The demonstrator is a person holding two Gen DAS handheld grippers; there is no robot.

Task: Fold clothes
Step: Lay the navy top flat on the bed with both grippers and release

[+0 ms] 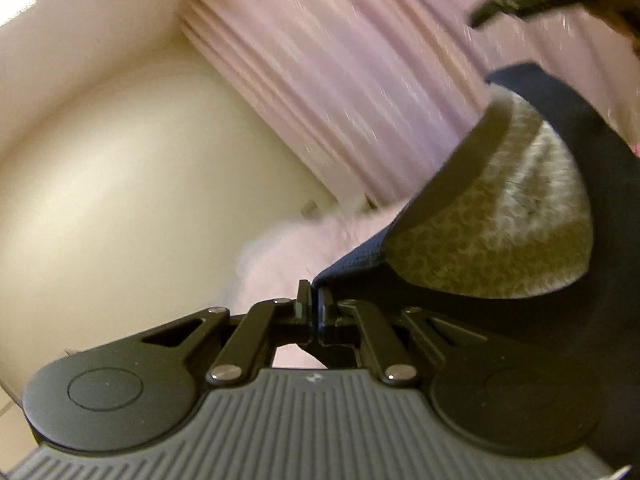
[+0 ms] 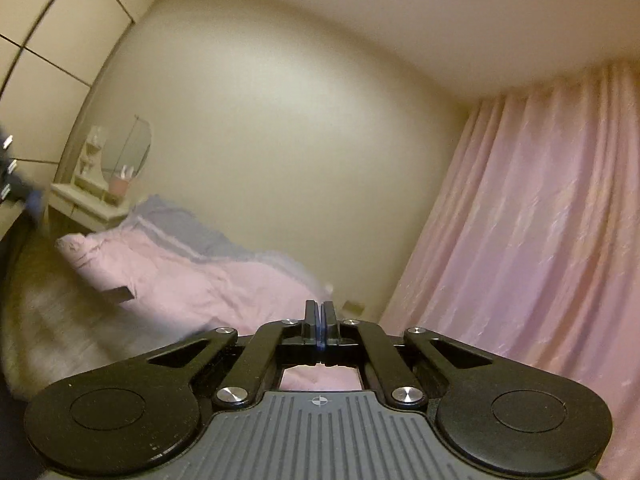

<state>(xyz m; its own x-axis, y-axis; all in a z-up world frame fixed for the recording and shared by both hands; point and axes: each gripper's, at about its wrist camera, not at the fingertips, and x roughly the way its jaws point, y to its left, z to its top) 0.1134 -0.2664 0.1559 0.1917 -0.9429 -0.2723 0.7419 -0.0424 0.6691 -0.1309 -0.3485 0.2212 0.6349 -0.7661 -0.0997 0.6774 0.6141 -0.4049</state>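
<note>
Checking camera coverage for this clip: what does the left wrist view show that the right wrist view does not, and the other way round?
Only the left wrist view: the left gripper shut on the edge of a dark navy garment with a leopard-print lining.

Only the right wrist view: the right gripper shut, with only a thin blue sliver showing between its fingers, a bed with pink bedding, a white dressing table with a round mirror, and white cabinets.

Both: the pink curtain and the cream wall.

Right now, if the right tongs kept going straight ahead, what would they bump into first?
Probably the pink bedding on the bed, or the cream wall just behind it. The right tongs point level toward where they meet, and depth is hard to judge here. Nothing nearer blocks the way.
</note>
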